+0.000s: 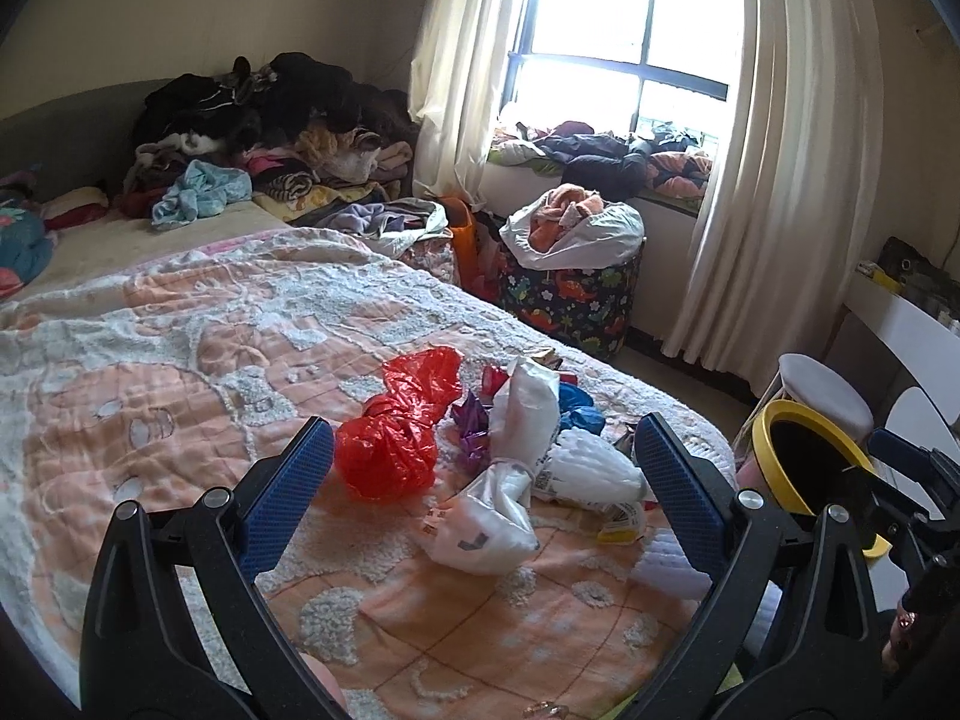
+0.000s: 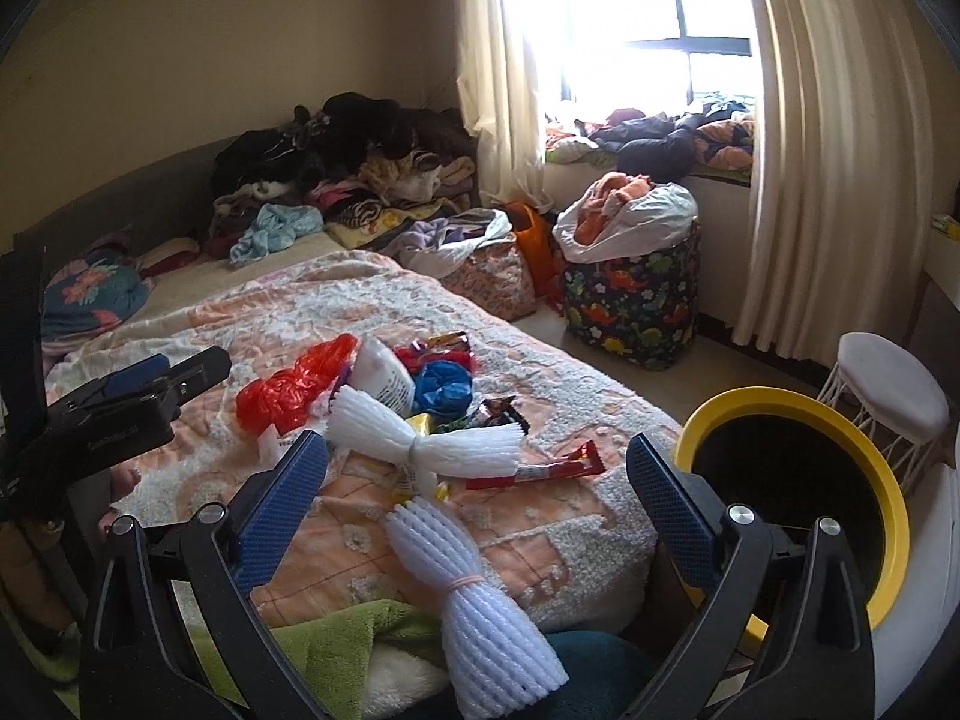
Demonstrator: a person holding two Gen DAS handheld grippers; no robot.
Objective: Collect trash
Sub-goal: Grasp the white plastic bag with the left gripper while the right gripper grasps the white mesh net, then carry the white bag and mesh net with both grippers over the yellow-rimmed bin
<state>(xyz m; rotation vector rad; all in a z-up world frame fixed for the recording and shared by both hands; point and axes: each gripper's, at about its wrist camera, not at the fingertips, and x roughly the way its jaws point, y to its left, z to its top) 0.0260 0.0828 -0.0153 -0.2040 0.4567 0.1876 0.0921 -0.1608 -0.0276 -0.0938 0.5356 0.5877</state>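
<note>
Right wrist view: right gripper [image 2: 477, 468] and left gripper [image 1: 483, 465] released, nothing held — light foam net [image 2: 420, 441] easily missed, pushed off bed [image 2: 570, 534].

A red bag [image 1: 393, 432] lies on the peach-and-white blanket [image 1: 180, 360], near a yellow-rimmed bin [image 2: 798, 480] and dinosaur-print hamper [image 2: 636, 306].

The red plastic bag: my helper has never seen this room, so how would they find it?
On the peach and white bedspread lies a trash heap. The crumpled red plastic bag is at its left edge, the only shiny red, translucent piece beside white bags.
</note>
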